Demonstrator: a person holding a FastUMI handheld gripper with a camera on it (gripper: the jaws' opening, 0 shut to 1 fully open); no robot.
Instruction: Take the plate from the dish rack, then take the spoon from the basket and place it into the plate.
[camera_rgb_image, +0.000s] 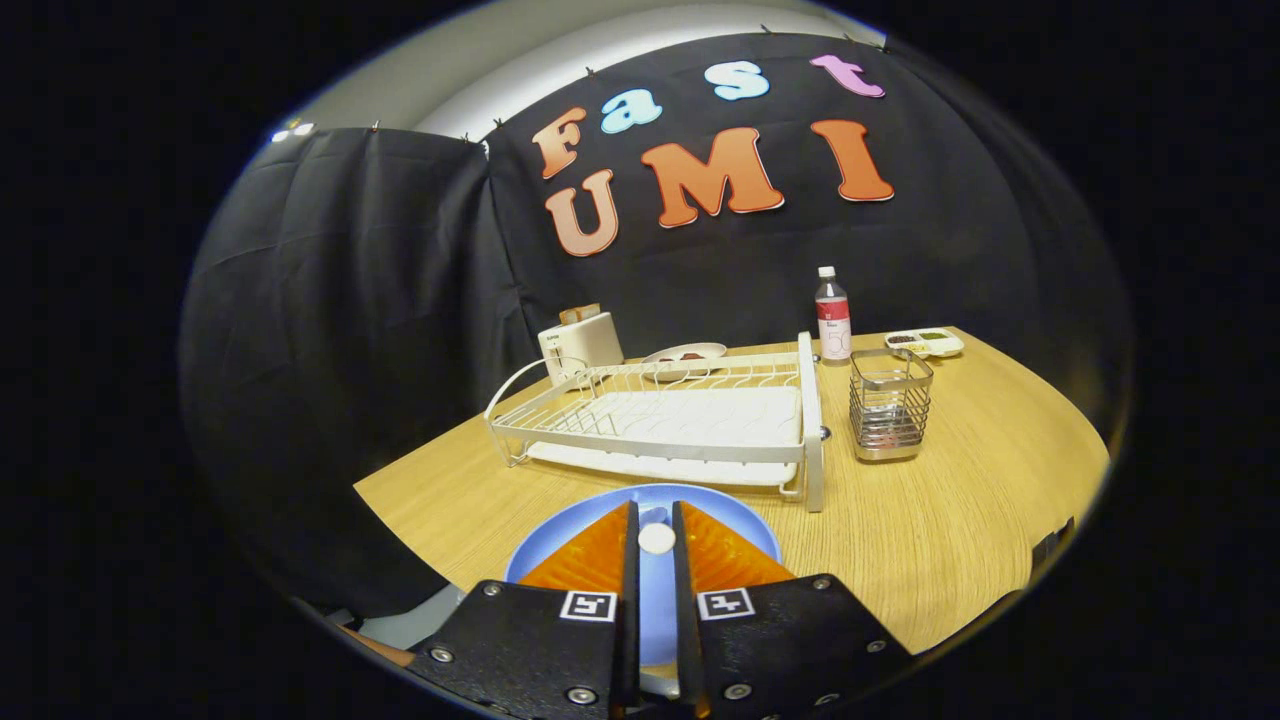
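Note:
A blue plate (700, 498) lies flat on the wooden table (960, 520), just in front of the white dish rack (660, 415), whose slots hold nothing. My gripper (652, 508) hangs over the plate, its orange fingers (590, 555) drawn close together. Between them sits a small white rounded piece, the spoon (656, 538), pinched from both sides; the rest of it is hidden by the fingers. The wire basket (889, 405) stands to the right of the rack and looks empty.
Behind the rack stand a white toaster (580, 340) and a small plate with food (685, 353). A bottle (832, 315) and a white divided tray (924, 342) sit at the back right. Bare tabletop stretches to the right of the plate.

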